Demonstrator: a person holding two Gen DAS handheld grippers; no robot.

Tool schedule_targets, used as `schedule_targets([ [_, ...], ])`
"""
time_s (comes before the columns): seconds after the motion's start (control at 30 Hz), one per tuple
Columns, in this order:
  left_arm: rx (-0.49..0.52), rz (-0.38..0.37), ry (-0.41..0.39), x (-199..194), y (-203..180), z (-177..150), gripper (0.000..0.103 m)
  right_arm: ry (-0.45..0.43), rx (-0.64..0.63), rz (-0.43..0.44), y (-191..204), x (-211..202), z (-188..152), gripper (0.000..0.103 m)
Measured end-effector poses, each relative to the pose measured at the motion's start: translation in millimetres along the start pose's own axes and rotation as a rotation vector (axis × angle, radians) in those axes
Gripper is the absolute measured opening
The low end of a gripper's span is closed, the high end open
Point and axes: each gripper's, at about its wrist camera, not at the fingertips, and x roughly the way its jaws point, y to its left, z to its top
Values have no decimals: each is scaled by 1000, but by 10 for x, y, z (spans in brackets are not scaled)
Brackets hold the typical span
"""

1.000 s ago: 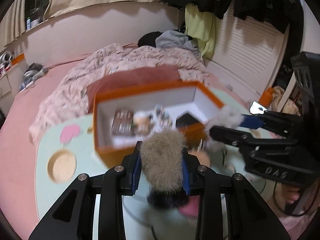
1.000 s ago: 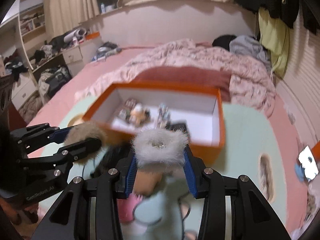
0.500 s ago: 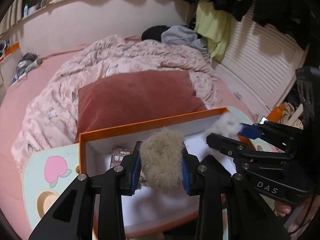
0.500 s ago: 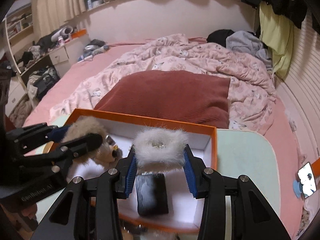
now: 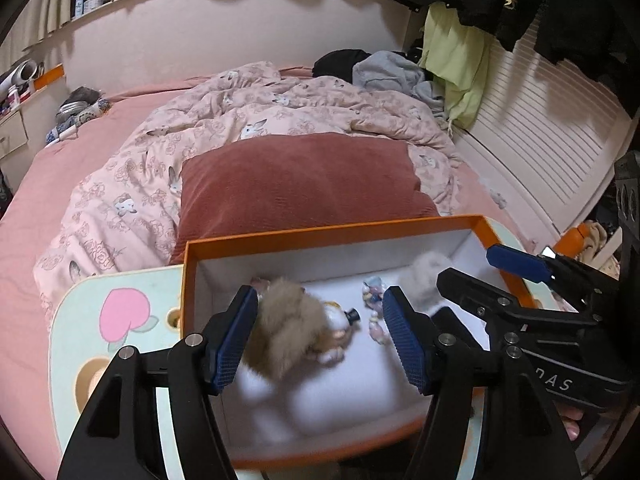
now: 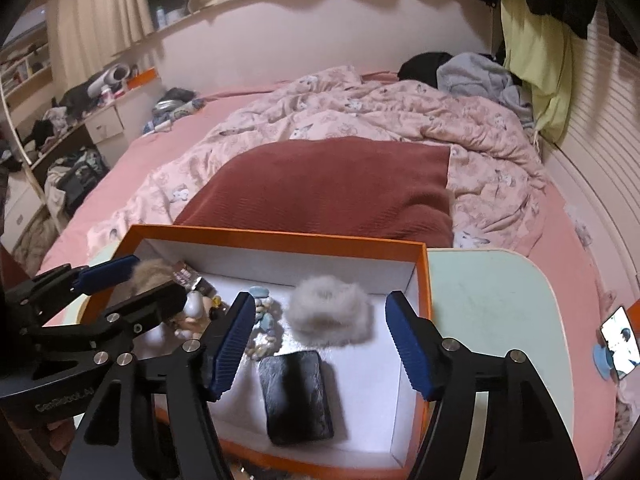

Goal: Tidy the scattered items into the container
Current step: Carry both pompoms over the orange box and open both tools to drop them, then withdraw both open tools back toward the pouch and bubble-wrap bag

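Note:
An orange box with a white inside stands on the pale green table; it also shows in the right wrist view. My left gripper is open above the box, and a brown fur scrunchie is loose between its jaws, blurred, over the box floor. My right gripper is open, and a grey-white fur scrunchie lies loose in the box between its jaws. A black flat case, small figurines and a small packet lie inside.
A pale green table with a pink peach print holds the box. Behind it is a bed with a dark red pillow and a pink quilt. A phone sits at the right.
Both grippers have opened over the box and let go of their scrunchies, which now drop or lie inside it. Before that, both moved forward over the box.

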Motion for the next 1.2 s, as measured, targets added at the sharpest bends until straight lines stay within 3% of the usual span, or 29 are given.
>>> schedule_targets([
  [0.2,17,-14,-15,-381,-82,-193,66,-41,-8,14,71,-434,-206,76],
  [0.43,2,-22,34,-748,-194,-771,66,-32,4,23,121,-888,-728,81],
  [0.53,1,-41,70,-778,-271,-1070,66,7,-2,19,167,-937,-1024,82],
  [0.63,5,-14,94,-764,-299,-1282,66,78,-14,9,227,-887,-1267,82],
  [0.87,-18,10,139,-633,-228,-1468,66,184,-37,-37,280,-671,-1503,82],
  [0.9,-21,17,162,-572,-215,-1496,67,208,-33,-39,273,-609,-1523,82],
  [0.97,2,40,159,-569,-243,-1510,76,229,-42,-73,279,-523,-1559,101],
  [1.03,28,88,157,-554,-263,-1509,81,232,-43,-77,279,-505,-1563,103],
  [1.1,72,135,165,-512,-301,-1521,93,233,-48,-76,282,-503,-1557,103],
  [1.17,44,146,171,-489,-234,-1519,103,230,-49,-74,277,-508,-1558,103],
  [1.2,33,143,168,-495,-206,-1518,103,229,-50,-76,278,-512,-1562,103],
])
